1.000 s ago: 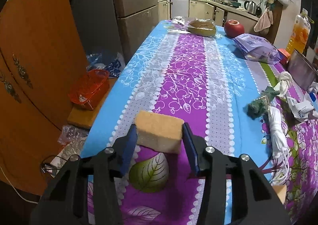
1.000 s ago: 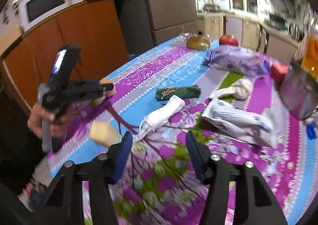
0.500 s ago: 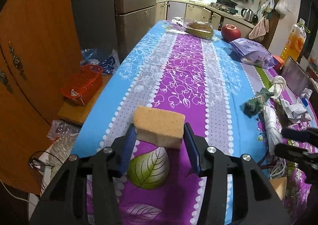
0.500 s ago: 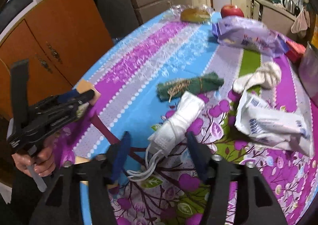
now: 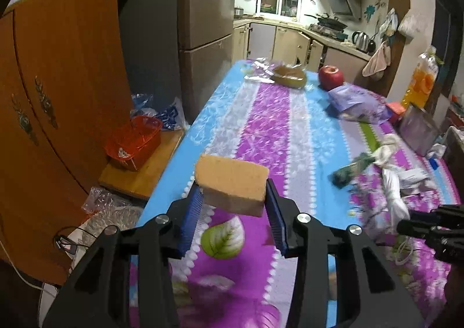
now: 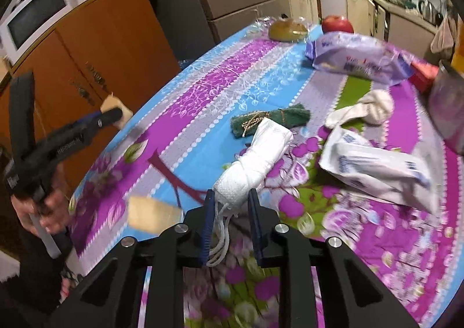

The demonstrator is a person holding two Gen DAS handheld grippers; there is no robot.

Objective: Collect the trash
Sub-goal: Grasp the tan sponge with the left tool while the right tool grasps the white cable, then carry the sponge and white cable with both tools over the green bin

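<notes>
Floral tablecloth (image 5: 261, 131), left tool (image 5: 233, 212) gripping sponge (image 5: 232, 183) (lifted)

Left wrist view: looks forward and downward along the left tongs (image 5: 232, 206), from the near left corner of the surface (image 5: 261, 131) toward the kitchen window. Right wrist view: set further right, close above the surface (image 6: 203, 90), facing likewise — both share the apple (image 5: 331, 77) (image 6: 337, 24), and each shows the other tongs.

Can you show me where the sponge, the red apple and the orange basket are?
sponge (image 5: 232, 184): left wrist view, its front face.
red apple (image 5: 331, 77): left wrist view, its middle.
orange basket (image 5: 134, 142): left wrist view, its side wall.
</notes>
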